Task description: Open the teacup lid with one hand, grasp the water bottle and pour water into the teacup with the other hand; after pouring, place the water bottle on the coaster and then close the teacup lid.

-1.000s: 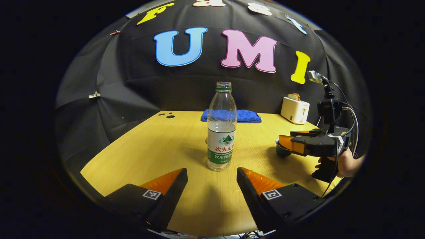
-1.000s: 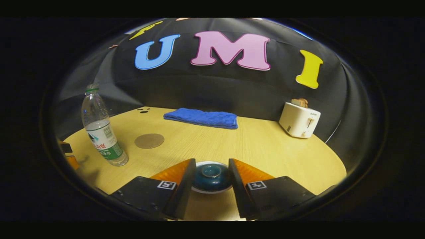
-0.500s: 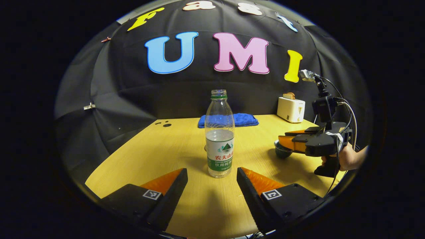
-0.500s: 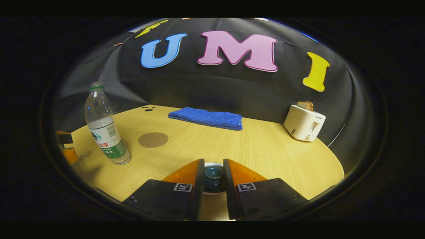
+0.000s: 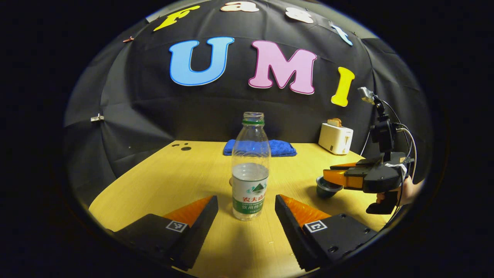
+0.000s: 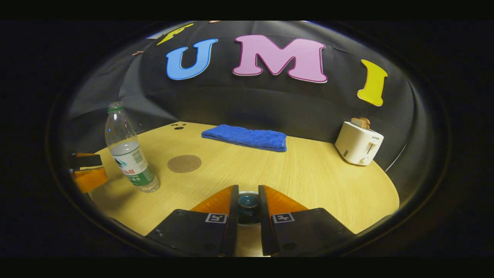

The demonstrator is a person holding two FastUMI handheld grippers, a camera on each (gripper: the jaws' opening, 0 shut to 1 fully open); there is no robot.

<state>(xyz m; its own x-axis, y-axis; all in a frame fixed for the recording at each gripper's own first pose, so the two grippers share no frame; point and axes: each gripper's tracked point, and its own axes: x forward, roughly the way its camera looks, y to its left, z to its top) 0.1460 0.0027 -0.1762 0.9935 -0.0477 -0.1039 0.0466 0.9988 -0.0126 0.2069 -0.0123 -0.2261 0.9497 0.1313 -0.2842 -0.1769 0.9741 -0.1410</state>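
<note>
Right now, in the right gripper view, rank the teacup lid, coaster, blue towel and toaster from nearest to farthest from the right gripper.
1. Teacup lid: between the right gripper's fingers.
2. Coaster: ahead and left, mid-table.
3. Blue towel: at the far edge, by the wall.
4. Toaster: far right corner; too close to call against the towel.

Colours on the pale wood-grain table (image 6: 308, 181)

Ahead of the left gripper (image 5: 246, 202), the water bottle (image 5: 250, 166) is clear plastic with a green neck ring and a white-and-green label bearing red characters. Between the right gripper's (image 6: 247, 193) fingers, the teacup lid (image 6: 248, 200) is dark teal over a white rim. Farther ahead lie a brown coaster (image 6: 184, 163), a bright blue towel (image 6: 245, 137) and a cream toaster (image 6: 359, 144).
</note>
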